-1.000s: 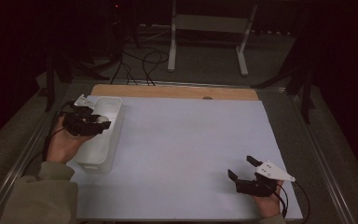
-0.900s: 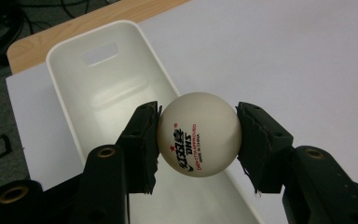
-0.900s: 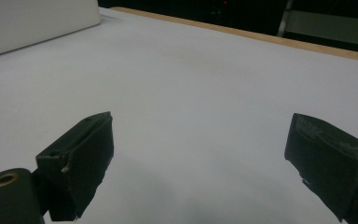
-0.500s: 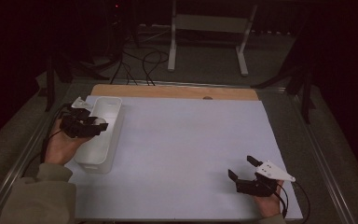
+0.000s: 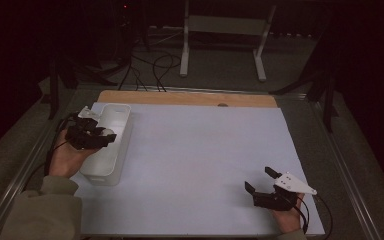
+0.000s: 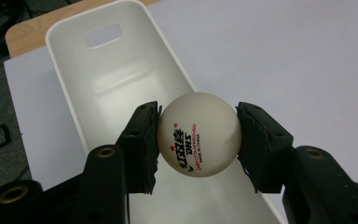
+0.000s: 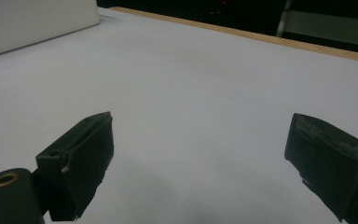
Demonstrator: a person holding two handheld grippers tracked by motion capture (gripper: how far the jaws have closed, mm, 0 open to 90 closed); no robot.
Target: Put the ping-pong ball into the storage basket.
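My left gripper (image 6: 198,137) is shut on a white table-tennis ball (image 6: 199,134) with red and black print, held just above the long white bin (image 6: 116,84). In the high view the left gripper (image 5: 105,138) hangs over the bin (image 5: 117,117) at the table's left side, and the ball (image 5: 108,134) peeks out between the jaws. My right gripper (image 5: 260,179) rests near the front right of the white sheet, jaws wide apart. In the right gripper view nothing lies between the open jaws of the right gripper (image 7: 203,158).
The white sheet (image 5: 200,150) covers most of the table, with a wooden strip (image 5: 190,98) along its far edge. A metal stand (image 5: 222,25) and cables lie on the dark floor beyond. The bin's wall (image 7: 37,18) shows far off in the right gripper view.
My left gripper with the ball has shifted slightly toward the far end of the bin. The right gripper has stayed where it was.
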